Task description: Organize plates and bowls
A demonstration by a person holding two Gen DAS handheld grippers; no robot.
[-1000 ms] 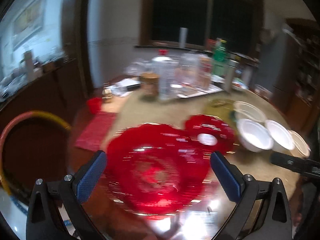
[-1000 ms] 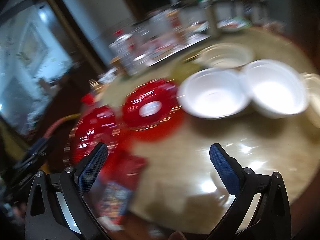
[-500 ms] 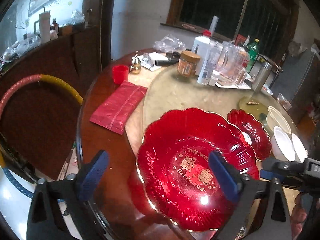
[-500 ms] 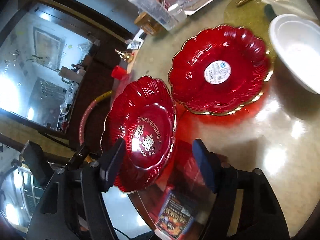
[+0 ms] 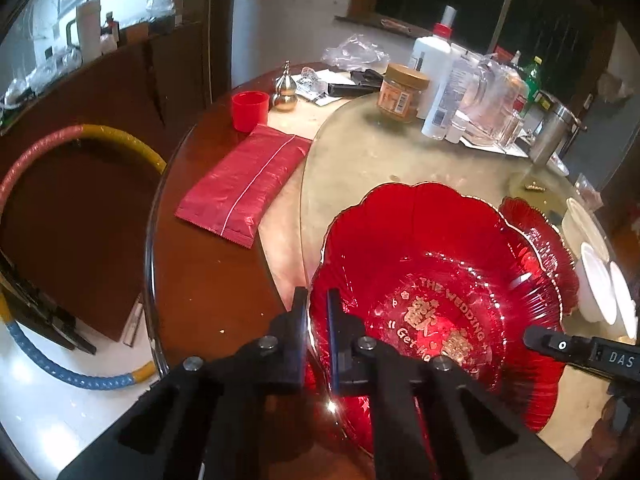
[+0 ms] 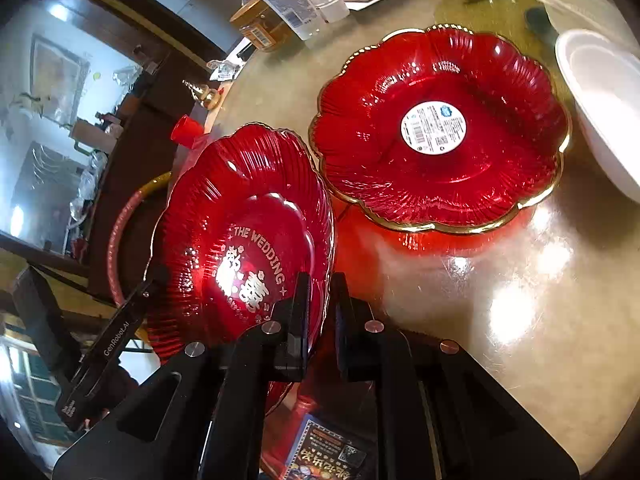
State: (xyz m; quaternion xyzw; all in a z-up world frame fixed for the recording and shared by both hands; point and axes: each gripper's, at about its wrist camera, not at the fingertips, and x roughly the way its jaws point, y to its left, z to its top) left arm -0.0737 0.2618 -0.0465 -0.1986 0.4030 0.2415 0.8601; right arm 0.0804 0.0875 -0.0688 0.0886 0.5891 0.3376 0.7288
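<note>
A large red scalloped plate (image 5: 432, 280) (image 6: 240, 220) with gold "THE WEDDING" lettering sits at the near edge of the round table. My left gripper (image 5: 318, 300) grips its left rim, the jaws closing with the pads pressed on the rim. At the opposite rim the jaws of my right gripper (image 6: 322, 284) are closing the same way. A second red plate (image 6: 380, 152) (image 5: 536, 232), gold-rimmed with a white sticker, lies flat just beyond. White bowls (image 5: 596, 284) (image 6: 600, 96) stand to its right.
A red foil packet (image 5: 244, 184), a red cup (image 5: 250, 110), a jar (image 5: 402, 92) and bottles (image 5: 436, 72) crowd the far side of the table. A hoop (image 5: 80, 136) leans by the cabinet on the left. A printed booklet (image 6: 320, 456) lies under my right gripper.
Both grippers came down to the lettered red plate from either side. Their wide-open jaws have closed onto its opposite rims.
</note>
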